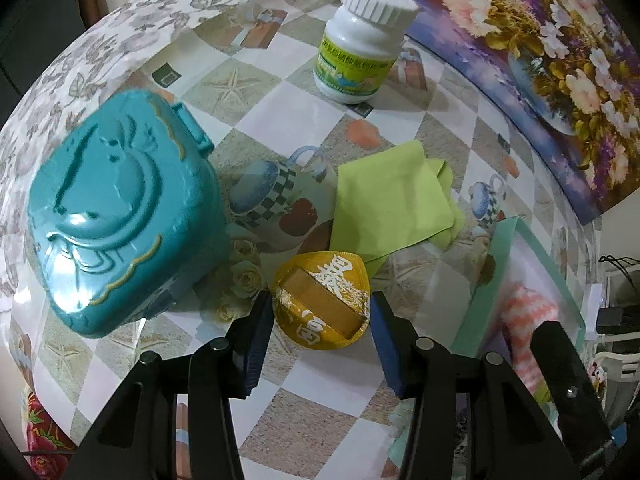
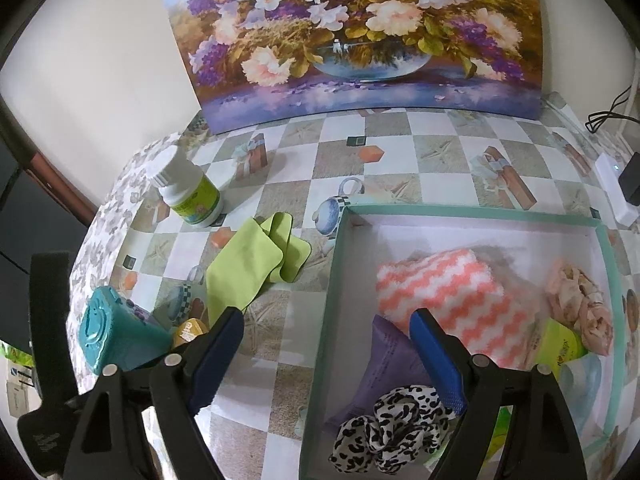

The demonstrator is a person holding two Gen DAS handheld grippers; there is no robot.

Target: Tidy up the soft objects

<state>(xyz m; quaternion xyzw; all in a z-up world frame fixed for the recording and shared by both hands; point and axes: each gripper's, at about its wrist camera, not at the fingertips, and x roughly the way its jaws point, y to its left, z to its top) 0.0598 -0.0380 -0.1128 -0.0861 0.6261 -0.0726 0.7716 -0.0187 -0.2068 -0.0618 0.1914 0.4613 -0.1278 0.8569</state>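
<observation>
Yellow pouch [image 1: 323, 299] sits between the released left claw [image 1: 318, 316]: clench next, carry to box [image 2: 472, 213]; right claw [image 2: 328, 354] released.

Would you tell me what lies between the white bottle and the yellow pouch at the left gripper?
The green cloth lies between the white bottle and the yellow pouch, seen in the left wrist view.

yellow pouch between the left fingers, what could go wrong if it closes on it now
The left hand-held gripper is open around the yellow pouch, which looks thin and flat on the table, so the fingers may slide over it or only pinch an edge. The teal box sits close on the left and could get bumped. The green cloth just behind, possibly overlapping the pouch, may drag along.
</observation>
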